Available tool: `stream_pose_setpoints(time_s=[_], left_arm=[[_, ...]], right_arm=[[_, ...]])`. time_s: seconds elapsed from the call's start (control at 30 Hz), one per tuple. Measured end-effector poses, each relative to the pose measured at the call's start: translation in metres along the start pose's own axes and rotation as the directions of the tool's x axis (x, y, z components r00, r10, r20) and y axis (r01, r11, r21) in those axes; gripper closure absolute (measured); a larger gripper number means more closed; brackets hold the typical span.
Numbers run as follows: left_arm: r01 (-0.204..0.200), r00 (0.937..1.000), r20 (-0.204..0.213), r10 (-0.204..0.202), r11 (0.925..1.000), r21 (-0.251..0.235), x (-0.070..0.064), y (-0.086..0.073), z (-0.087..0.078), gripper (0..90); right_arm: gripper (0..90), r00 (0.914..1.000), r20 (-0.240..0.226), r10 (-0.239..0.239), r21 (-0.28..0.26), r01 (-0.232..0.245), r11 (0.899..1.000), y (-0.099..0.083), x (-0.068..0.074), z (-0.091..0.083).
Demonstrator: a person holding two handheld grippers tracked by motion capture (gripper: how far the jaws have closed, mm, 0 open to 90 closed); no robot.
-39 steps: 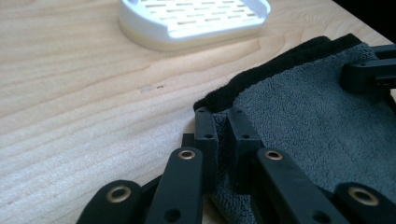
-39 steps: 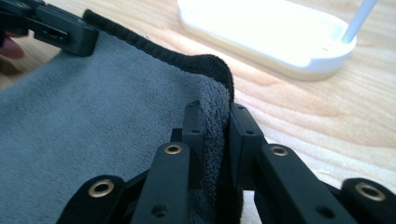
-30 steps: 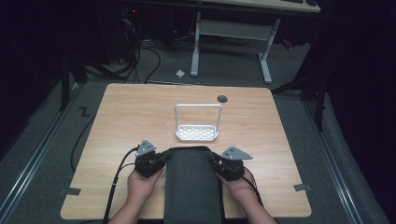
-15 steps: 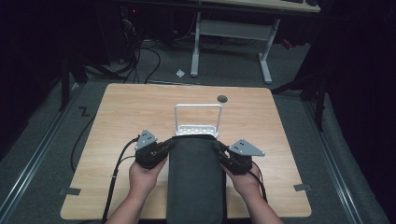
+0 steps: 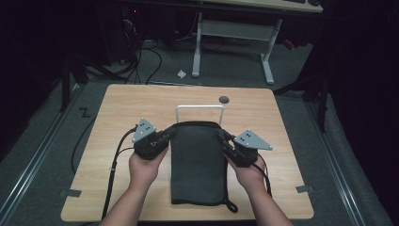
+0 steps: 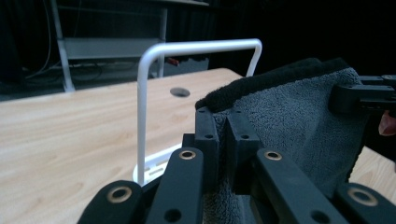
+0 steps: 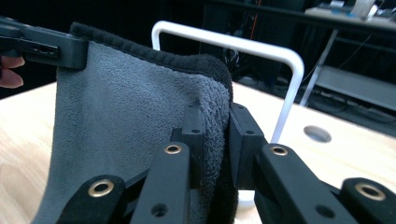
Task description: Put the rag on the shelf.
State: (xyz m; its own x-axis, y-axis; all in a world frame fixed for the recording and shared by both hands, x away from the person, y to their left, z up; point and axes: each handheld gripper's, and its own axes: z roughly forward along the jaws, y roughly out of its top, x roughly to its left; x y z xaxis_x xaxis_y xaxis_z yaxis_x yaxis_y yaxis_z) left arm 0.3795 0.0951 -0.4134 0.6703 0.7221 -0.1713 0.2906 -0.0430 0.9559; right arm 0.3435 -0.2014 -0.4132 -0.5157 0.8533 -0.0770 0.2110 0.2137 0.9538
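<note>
Right, high view: the left tool [image 5: 165, 135] and right tool [image 5: 225, 140] each grip a top corner of the dark grey towel [image 5: 197, 165], its far edge lifted just in front of the white wire rack [image 5: 199, 109], the rest trailing on the desk [image 5: 122, 108]. Risk, as I judge it: towel edge snags under the bar instead of clearing it, or the light rack tips or slides if pushed. Room: plenty of bare desk left, right & behind the rack; near edge close to the towel's tail.

Left gripper view: jaws clamped on the towel corner [image 6: 280, 112]; rack bar [image 6: 196, 45] just above the hem, so little clearance.

Right gripper view: jaws pinched on the other corner [image 7: 210, 93]; bar [image 7: 261, 46] close behind. A thin bite on the hem could slip under tension.
</note>
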Motion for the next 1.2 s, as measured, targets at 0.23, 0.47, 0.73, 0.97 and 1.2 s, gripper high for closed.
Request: stream_pose_setpoints(time_s=[0.23,0.47,0.73,0.97,1.2], left_arm=[[-0.016,0.9998,-0.006,0.016,0.9986,-0.050,-0.001,0.020,-0.002,84.9],[-0.036,0.9993,-0.011,0.035,0.9953,-0.090,0.001,0.039,-0.005,85.1],[-0.062,0.9980,-0.021,0.060,0.9906,-0.122,0.001,0.060,-0.006,85.2],[-0.093,0.9955,-0.034,0.088,0.9848,-0.147,0.004,0.079,-0.004,85.2],[-0.111,0.9935,-0.047,0.104,0.9778,-0.178,0.010,0.099,0.002,85.3]], right_arm=[[79.3,0.9999,0.014,-0.010,-0.043,0.011,0.999,0.019,-0.002,-0.001],[79.3,0.9997,0.023,-0.012,-0.080,0.014,0.997,0.038,-0.004,-0.002],[79.3,0.9992,0.035,-0.019,-0.107,0.023,0.994,0.056,-0.006,-0.001],[79.3,0.9984,0.050,-0.028,-0.135,0.035,0.990,0.073,-0.010,0.000],[79.3,0.9974,0.065,-0.033,-0.162,0.043,0.986,0.092,-0.015,0.004]])
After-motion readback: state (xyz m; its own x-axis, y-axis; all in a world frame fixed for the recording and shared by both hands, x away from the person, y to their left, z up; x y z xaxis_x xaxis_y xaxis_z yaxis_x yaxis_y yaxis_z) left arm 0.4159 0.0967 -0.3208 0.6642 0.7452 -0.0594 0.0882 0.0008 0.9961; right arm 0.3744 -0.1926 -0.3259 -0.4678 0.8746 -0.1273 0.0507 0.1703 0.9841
